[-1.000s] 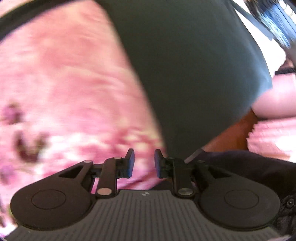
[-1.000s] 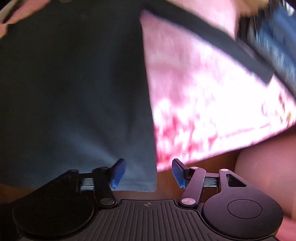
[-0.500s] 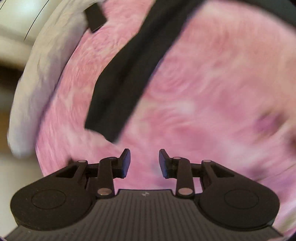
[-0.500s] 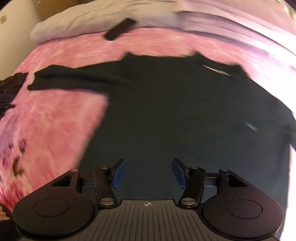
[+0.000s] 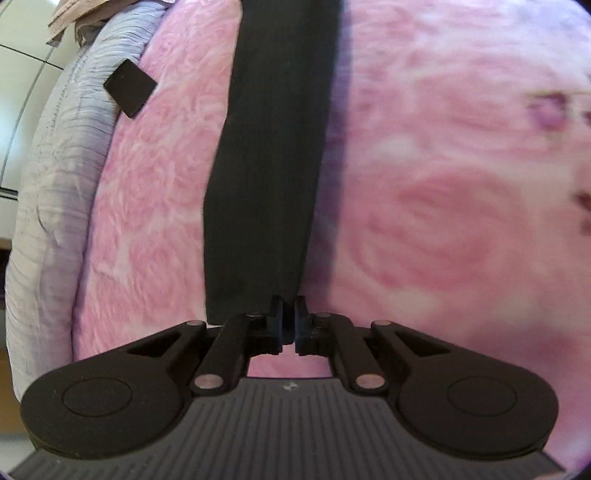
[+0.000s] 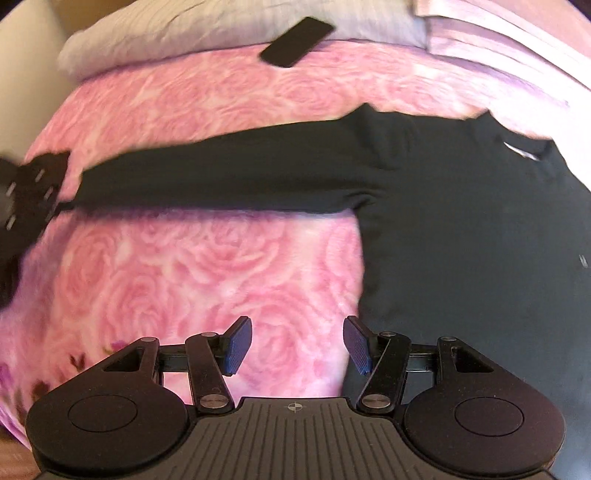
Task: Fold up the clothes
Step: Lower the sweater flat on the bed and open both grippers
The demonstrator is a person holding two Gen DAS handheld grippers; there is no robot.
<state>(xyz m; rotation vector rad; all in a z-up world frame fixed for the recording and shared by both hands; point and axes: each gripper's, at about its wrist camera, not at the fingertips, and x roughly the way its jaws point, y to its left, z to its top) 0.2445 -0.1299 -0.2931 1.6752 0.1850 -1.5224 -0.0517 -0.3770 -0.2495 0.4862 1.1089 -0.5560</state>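
A black long-sleeved top (image 6: 461, 229) lies spread on a pink rose-patterned blanket (image 6: 207, 280). Its sleeve (image 6: 229, 177) stretches out to the left, and the same sleeve (image 5: 273, 147) runs straight away from me in the left wrist view. My left gripper (image 5: 289, 317) is shut on the cuff end of that sleeve; it also shows at the far left of the right wrist view (image 6: 26, 192). My right gripper (image 6: 298, 345) is open and empty, low over the blanket beside the top's left side edge.
A black phone (image 6: 297, 41) lies at the blanket's far edge, also in the left wrist view (image 5: 130, 88). A pale grey pillow (image 6: 207, 33) lies behind it. Light pink bedding (image 6: 509, 48) is at the far right.
My left gripper has shut on the sleeve's end and drawn the sleeve straight. My right gripper has shifted left, from over the top's body to its side edge, staying open.
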